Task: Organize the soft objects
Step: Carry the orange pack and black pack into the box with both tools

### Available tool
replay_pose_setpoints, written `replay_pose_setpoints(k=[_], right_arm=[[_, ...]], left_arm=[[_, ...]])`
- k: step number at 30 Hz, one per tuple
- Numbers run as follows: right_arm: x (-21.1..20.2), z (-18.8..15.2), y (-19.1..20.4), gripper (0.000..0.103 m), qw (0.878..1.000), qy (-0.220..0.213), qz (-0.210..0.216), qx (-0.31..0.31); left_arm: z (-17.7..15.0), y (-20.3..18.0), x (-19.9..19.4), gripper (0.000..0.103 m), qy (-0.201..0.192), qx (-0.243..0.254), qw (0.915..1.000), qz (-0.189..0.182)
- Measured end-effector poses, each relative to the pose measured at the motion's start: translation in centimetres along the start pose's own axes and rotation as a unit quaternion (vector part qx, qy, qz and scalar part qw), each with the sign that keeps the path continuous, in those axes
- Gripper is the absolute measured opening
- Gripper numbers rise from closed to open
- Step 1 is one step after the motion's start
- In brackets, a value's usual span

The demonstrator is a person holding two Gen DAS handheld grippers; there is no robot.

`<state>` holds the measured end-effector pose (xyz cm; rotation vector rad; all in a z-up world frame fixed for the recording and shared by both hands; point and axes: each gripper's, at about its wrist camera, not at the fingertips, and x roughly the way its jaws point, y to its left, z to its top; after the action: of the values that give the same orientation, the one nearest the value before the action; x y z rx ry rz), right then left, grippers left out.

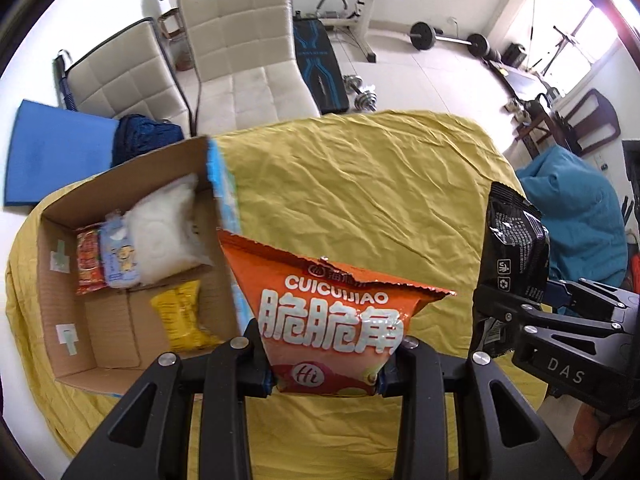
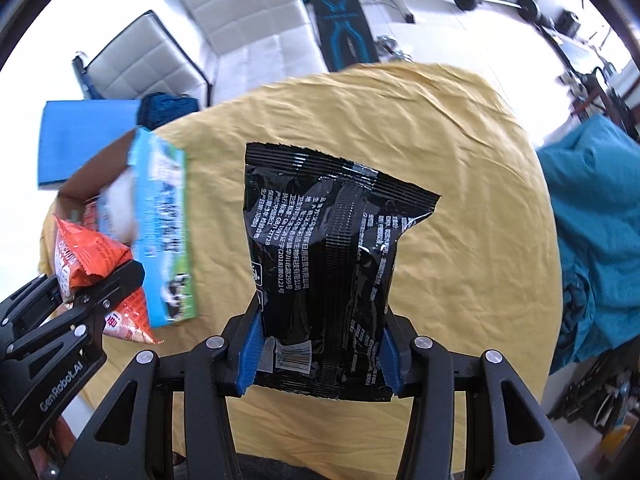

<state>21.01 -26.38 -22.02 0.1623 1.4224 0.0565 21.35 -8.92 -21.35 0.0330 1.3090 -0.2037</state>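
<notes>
While the left gripper [image 1: 326, 364] clamps the lower part of an orange snack bag [image 1: 332, 312], its fingers [image 1: 256, 356] pressed against both sides of the packet, the bag stands upright above the near edge of the bench [image 1: 360, 184], which is draped in a wrinkled yellow cloth. The bag's torn top points away from the camera, and white lettering runs across its front.

At the left edge of the bench sits an open cardboard box [image 1: 60, 280]. Inside it, along the far wall, lie a red packet [image 1: 89, 262], a pale blue tissue pack [image 1: 119, 258] and a white plastic-wrapped pack [image 1: 168, 232], side by side and touching. A yellow packet [image 1: 184, 316] lies apart from them, nearer the box's front.

From the right wrist view, the right gripper [image 2: 320, 360] grips a black foil bag [image 2: 324, 264] near its bottom, blue-padded fingers [image 2: 250, 354] squeezing it from both sides. This bag hangs upright over the middle of the bench, clear of the cloth, with its back seam and small white print facing the camera. The box's printed blue-and-green outer side [image 2: 164, 232] shows to its left.

Beyond the far edge of the bench stand two pale padded chairs [image 1: 240, 48], and weight equipment [image 1: 448, 38] lies on the floor behind them.
</notes>
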Motion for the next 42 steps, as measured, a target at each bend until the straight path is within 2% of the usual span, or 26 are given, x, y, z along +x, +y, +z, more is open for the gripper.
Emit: replay_pose_setpoints(k=[10, 17, 24, 33, 42], right_arm=[[-0.8, -0.1, 11.4, 0.051, 0.998, -0.003, 0.031, -0.061], [1.6, 0.2, 20.2, 0.051, 0.992, 0.018, 0.054, -0.110], [5.8, 0.7, 27.1, 0.051, 0.987, 0.053, 0.088, -0.124], [12.7, 1.0, 31.9, 0.051, 0.982, 0.105, 0.109, -0.116], [18.0, 0.3, 32.9, 0.052, 0.978, 0.142, 0.109, -0.104]], left_arm=[[-2.3, 11.0, -2.6, 0.032, -0.017, -0.073, 0.9971, 0.010], [-4.1, 19.1, -3.3, 0.032, -0.005, -0.126, 0.9919, 0.010], [-4.9, 25.5, -2.1, 0.032, 0.028, -0.160, 0.9866, 0.007], [-5.3, 30.6, 2.5, 0.032, 0.090, -0.171, 0.9812, 0.008], [-5.6, 32.3, 6.9, 0.032, 0.139, -0.165, 0.9765, 0.000]])
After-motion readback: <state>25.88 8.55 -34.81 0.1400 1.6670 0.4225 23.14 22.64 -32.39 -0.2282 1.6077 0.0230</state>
